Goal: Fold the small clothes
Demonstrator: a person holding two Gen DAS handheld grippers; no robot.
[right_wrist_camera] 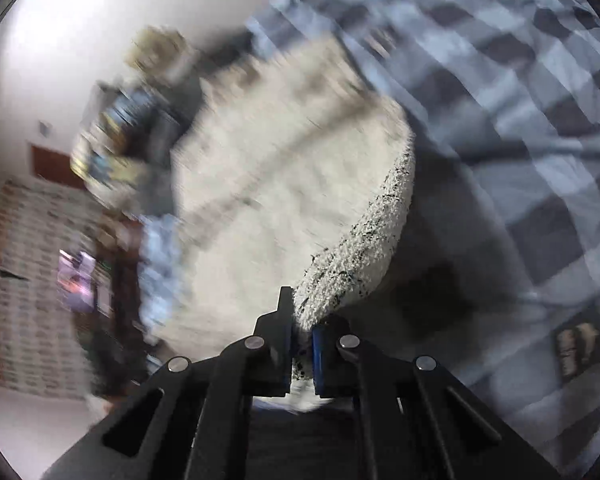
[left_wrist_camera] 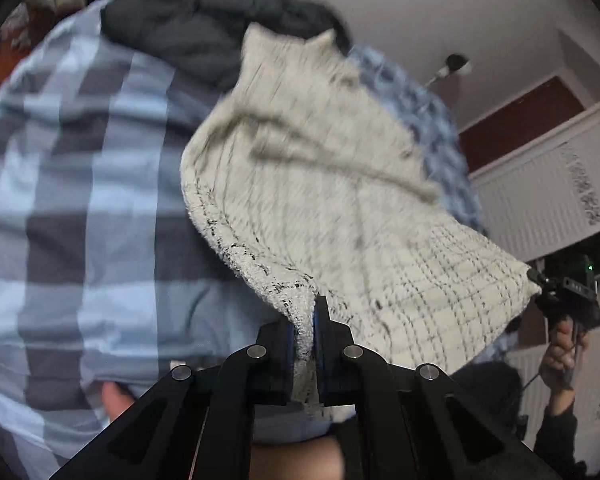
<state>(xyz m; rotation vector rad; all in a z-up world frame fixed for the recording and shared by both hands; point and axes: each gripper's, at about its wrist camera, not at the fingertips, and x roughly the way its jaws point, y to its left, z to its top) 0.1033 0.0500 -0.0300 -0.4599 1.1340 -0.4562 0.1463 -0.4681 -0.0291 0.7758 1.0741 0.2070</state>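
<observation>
A cream knitted garment [left_wrist_camera: 320, 184] with thin dark check lines hangs lifted above the bed. My left gripper [left_wrist_camera: 305, 332] is shut on its speckled hem, cloth pinched between the blue pads. In the left wrist view the other corner of the hem runs to my right gripper [left_wrist_camera: 540, 280], held by a hand at the right edge. In the right wrist view the same garment [right_wrist_camera: 268, 184] is blurred, and my right gripper [right_wrist_camera: 302, 332] is shut on its thick speckled edge [right_wrist_camera: 364, 248].
A blue and grey checked duvet [left_wrist_camera: 68, 200] covers the bed below; it also fills the right of the right wrist view [right_wrist_camera: 520, 140]. A dark puffy garment [left_wrist_camera: 188, 28] lies at the far end. White wall panels [left_wrist_camera: 548, 200] stand to the right. A small dark packet [right_wrist_camera: 576, 348] rests on the duvet.
</observation>
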